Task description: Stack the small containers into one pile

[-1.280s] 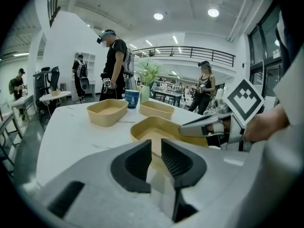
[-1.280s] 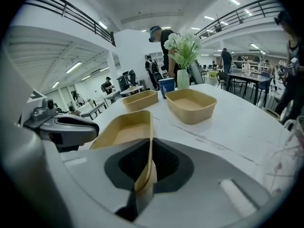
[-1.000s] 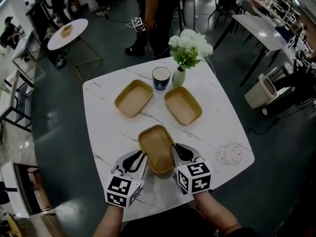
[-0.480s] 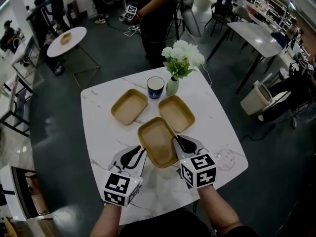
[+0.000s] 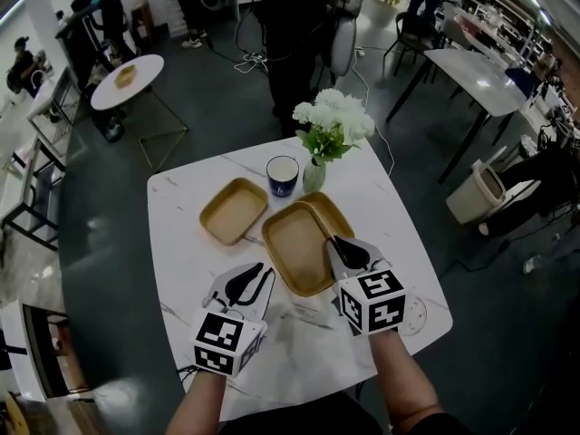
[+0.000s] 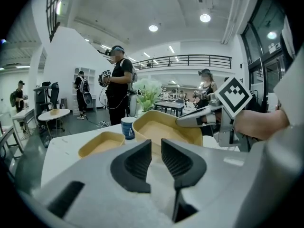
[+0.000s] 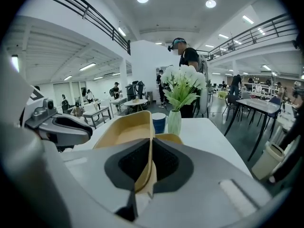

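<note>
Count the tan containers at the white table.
3. The left container lies near the cup; the held container is in the right gripper; the third container is partly hidden beneath it.

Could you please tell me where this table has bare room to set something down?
Bare: the table left of the lone tray, and right of the vase. Crowded: the middle, around cup, vase and the held tray.

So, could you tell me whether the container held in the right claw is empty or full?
Empty: the container shows only its bare tan floor in the head view.
</note>
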Demonstrator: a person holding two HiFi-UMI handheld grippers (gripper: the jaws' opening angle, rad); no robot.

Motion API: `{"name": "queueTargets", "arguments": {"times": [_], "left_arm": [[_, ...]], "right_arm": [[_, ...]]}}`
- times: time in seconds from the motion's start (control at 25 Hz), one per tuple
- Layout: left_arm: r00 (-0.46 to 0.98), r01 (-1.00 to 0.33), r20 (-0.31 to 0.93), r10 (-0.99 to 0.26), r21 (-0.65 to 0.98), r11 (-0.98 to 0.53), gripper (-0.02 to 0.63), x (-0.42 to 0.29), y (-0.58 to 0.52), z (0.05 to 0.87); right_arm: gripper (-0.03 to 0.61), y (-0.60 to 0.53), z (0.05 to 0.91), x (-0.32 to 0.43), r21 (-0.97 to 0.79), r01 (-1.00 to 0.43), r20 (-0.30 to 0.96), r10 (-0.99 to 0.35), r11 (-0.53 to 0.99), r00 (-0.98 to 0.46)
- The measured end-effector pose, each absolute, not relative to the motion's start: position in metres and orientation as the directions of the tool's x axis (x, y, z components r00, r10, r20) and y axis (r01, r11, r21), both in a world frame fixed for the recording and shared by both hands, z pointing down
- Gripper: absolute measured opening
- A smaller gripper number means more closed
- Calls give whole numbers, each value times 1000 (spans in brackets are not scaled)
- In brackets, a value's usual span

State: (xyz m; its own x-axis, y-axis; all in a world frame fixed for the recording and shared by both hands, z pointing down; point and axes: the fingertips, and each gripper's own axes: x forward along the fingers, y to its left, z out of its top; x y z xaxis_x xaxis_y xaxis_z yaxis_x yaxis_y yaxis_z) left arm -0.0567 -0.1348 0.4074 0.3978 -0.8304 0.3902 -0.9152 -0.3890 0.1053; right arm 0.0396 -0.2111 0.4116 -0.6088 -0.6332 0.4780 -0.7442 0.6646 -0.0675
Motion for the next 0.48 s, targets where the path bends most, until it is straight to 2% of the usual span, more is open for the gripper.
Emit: {"name": "queueTargets", "arguments": {"times": [0.48], "left_arm": [[384,-923,397,-833,145,-356,68,-46,-169,422]], "right_arm": [[14,-267,414,55,-1,-748,480,-656,664,-583]]}}
